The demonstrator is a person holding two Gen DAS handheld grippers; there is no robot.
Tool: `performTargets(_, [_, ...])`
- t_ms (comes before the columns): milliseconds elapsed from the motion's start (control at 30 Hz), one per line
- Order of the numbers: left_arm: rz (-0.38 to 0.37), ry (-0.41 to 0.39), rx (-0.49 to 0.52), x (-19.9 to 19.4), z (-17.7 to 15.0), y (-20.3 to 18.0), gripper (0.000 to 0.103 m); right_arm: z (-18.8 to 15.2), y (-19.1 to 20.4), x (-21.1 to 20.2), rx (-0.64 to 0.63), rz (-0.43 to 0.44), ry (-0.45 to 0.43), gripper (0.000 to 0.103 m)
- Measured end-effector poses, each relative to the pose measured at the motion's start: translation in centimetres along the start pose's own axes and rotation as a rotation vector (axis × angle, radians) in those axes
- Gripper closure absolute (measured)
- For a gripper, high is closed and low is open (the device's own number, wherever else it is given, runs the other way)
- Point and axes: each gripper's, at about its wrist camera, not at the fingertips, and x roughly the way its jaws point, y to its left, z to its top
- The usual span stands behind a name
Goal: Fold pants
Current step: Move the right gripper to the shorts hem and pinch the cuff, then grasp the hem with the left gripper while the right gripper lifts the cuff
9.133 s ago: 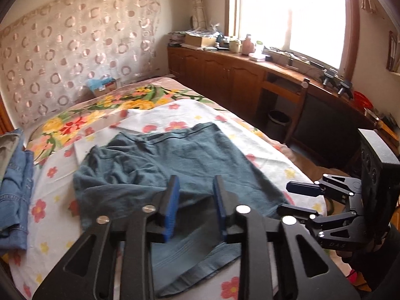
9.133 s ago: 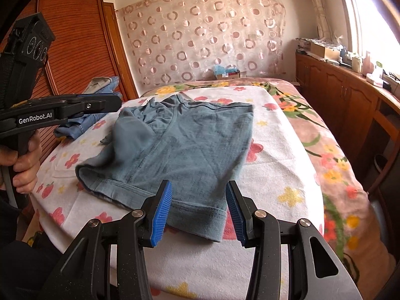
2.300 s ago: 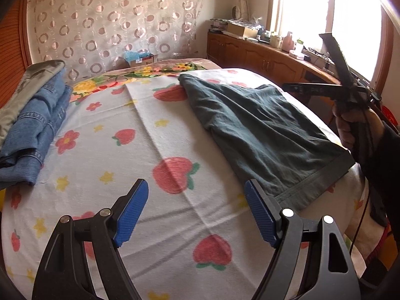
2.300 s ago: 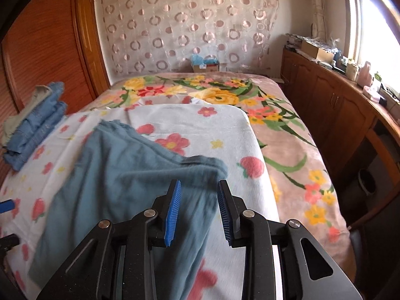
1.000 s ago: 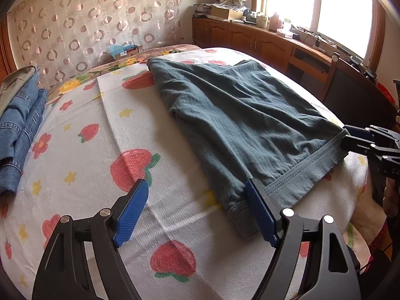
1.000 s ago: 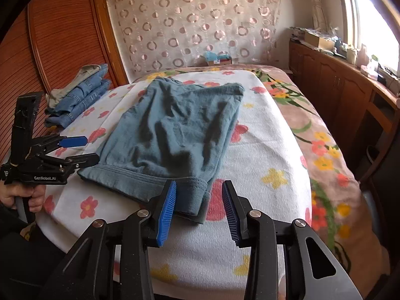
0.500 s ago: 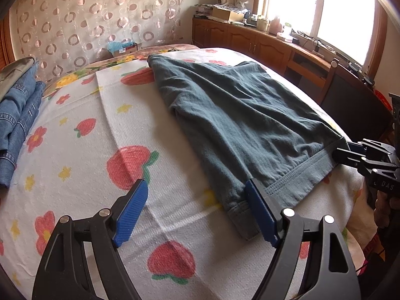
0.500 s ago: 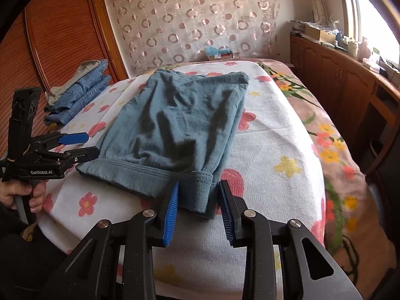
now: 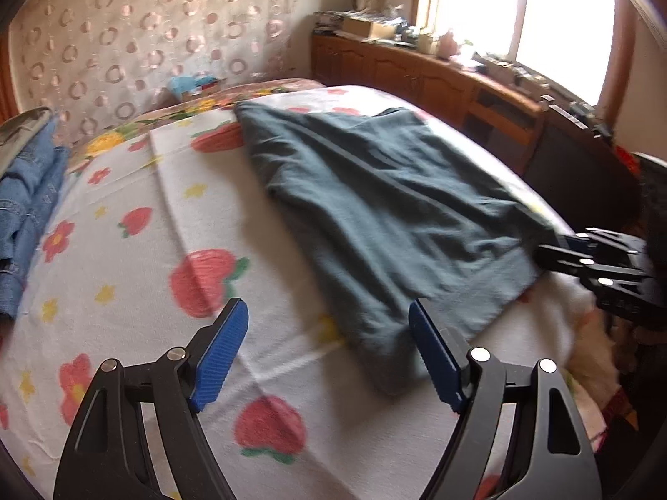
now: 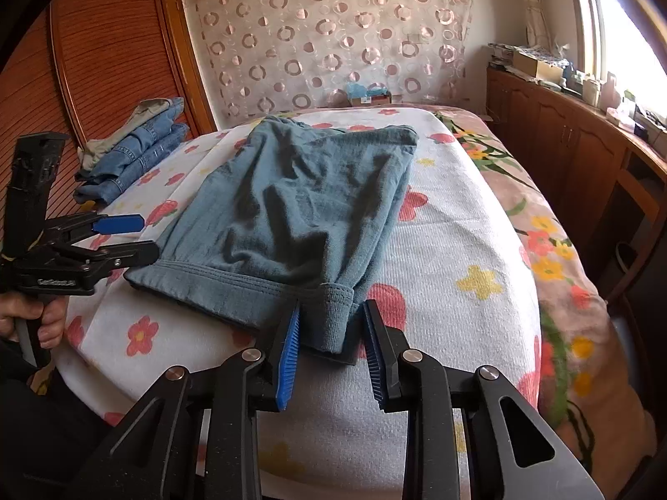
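The teal-grey knitted pants (image 10: 300, 204) lay already doubled over on the white bedspread printed with strawberries and flowers (image 10: 450, 258), hem edge toward the foot of the bed, waistband toward the circle-patterned curtain (image 10: 333, 41). The right gripper (image 10: 329, 346), black with blue ribbed pads, was closing around the near hem corner; cloth sat between its jaws, though I could not see the pads pressing it yet. The left gripper (image 9: 325, 350) was spread wide but starting to close, its right pad just reaching the other hem corner, mostly bare bedspread between its jaws.

What worried me was that left side. If it closed where it stood, it would likely catch only the edge of the hem, or a pinch of bedspread with it, and the fold would drag crooked. The right gripper might also bite just the top layer, letting the lower layer slide out when lifted. The stack of blue denim jeans (image 10: 137, 154) lay well apart, no hindrance.
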Motion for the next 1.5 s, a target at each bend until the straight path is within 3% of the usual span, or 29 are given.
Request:
performTargets(133, [-0.03, -0.001, 0.013, -0.3, -0.1, -0.6, 0.037, 0.0, 0.0, 0.0, 0.0, -0.001, 0.001, 0.074])
performTargets(300, [-0.033, 0.029, 0.0, 0.7, -0.4, -0.9, 0.039, 0.0, -0.1, 0.0, 0.002, 0.0, 0.001, 0.074])
performTargets(533, [-0.1, 0.031, 0.003, 0.3, -0.6, -1.7, 0.069, 0.5, 0.1, 0.1, 0.006, 0.036, 0.014, 0.089])
performTargets(733, [-0.111, 0.007, 0.012, -0.6, -0.5, -2.1, 0.088, 0.6, 0.2, 0.3, 0.031, 0.053, 0.0, 0.092])
performTargets(967, [-0.139, -0.092, -0.016, -4.8, 1.6, -2.1, 0.089, 2.6, 1.2, -1.2, 0.006, 0.095, -0.076, 0.093])
performTargets(1167, [-0.094, -0.235, 0.015, -10.7, 4.8, -1.9, 0.089, 6.6, 3.9, -4.5, -0.096, 0.112, -0.184, 0.093])
performTargets(1500, [-0.006, -0.383, 0.018, -16.5, 10.1, 1.8, 0.089, 14.0, 8.7, -9.2, -0.224, 0.135, -0.339, 0.093])
